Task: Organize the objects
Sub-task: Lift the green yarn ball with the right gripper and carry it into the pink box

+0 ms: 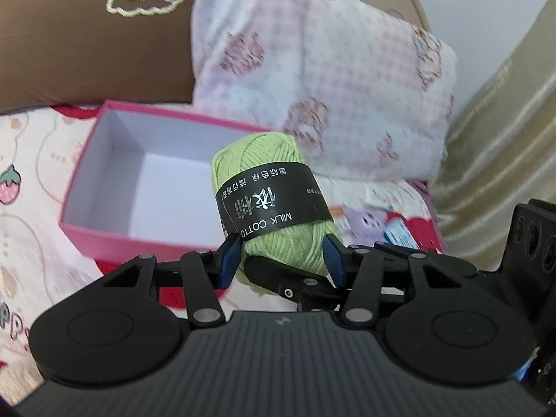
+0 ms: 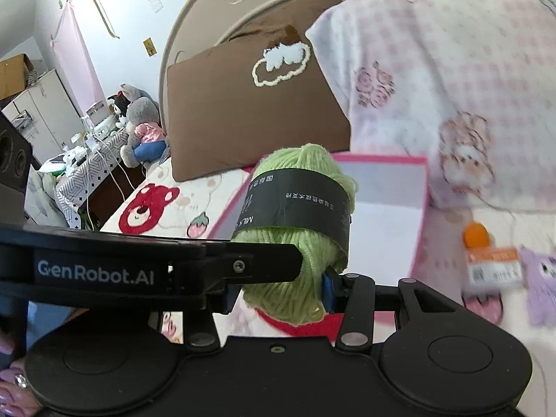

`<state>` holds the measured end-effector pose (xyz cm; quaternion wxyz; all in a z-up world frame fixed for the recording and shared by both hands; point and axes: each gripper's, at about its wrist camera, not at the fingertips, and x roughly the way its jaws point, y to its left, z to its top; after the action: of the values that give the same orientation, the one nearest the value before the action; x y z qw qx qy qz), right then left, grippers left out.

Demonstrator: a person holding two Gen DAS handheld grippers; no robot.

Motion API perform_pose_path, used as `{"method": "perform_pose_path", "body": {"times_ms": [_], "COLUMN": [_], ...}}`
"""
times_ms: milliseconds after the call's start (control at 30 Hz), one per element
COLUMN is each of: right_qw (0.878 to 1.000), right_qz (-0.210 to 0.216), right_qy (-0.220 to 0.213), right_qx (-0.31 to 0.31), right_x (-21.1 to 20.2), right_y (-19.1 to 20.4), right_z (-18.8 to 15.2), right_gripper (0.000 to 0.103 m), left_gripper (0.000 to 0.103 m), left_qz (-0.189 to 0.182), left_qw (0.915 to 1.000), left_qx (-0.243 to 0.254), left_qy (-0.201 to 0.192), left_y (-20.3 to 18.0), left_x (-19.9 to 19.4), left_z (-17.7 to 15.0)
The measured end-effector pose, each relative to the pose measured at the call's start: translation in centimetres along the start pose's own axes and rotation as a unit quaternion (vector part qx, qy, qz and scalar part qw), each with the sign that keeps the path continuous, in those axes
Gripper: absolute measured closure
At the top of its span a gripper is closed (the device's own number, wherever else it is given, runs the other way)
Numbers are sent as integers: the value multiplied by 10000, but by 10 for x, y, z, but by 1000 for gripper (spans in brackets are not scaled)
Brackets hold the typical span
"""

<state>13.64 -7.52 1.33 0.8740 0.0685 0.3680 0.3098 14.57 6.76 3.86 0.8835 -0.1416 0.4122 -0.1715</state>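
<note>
Above the bed [image 1: 31, 180], both the left gripper [image 1: 282, 260] and the right gripper [image 2: 278, 292] have their jaws clamped on the green yarn ball [image 1: 274, 201], holding it up near the open pink box [image 1: 146, 170], probably to drop it inside.

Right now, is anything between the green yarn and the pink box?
Nothing visible. The green yarn, held by both the left gripper and right gripper, sits just in front of the open pink box, whose visible inside is bare.
</note>
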Motion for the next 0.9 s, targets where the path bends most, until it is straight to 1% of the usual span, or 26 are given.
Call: {"method": "perform_pose_path", "body": {"times_ms": [67,167,333,433,467,533,600,667,767,900], "right_qw": [10000,9999,9997,9990,9988,9982,9978,9983,9977,9965], "right_qz": [47,101,54,53,37,104,130,75,151,201], "right_qy": [3,64,231,398,432,507,562,530,531,649], "right_qx": [-11,47,14,187,220,312,315,251,384,483], "right_x": [12,35,73,93,98,108,117,126,142,161], "right_y": [-1,-6,-14,-23,-25,-29,-29,-28,-34,-41], "right_z": [12,30,57,68,68,66,62,58,55,50], "right_gripper": [53,53,53,53,53,53,53,53,53,53], "left_gripper": [54,53,53,52,52,53,52,52,52,52], "left_qz": [80,276,377,310,267,301,333,361,428,345], "left_qw": [9999,9994,9992,9992,9991,9987,9990,9986,9979,9978], "left_qx": [-41,146,-99,-244,-325,-414,-306,-388,-481,-550], "left_qy": [-71,-125,-32,55,69,-8,-67,-29,2,165], "left_y": [9,15,38,52,57,64,67,75,86,104], "left_x": [8,23,51,69,73,78,83,92,103,120], "left_z": [14,33,62,74,75,72,67,65,65,63]}}
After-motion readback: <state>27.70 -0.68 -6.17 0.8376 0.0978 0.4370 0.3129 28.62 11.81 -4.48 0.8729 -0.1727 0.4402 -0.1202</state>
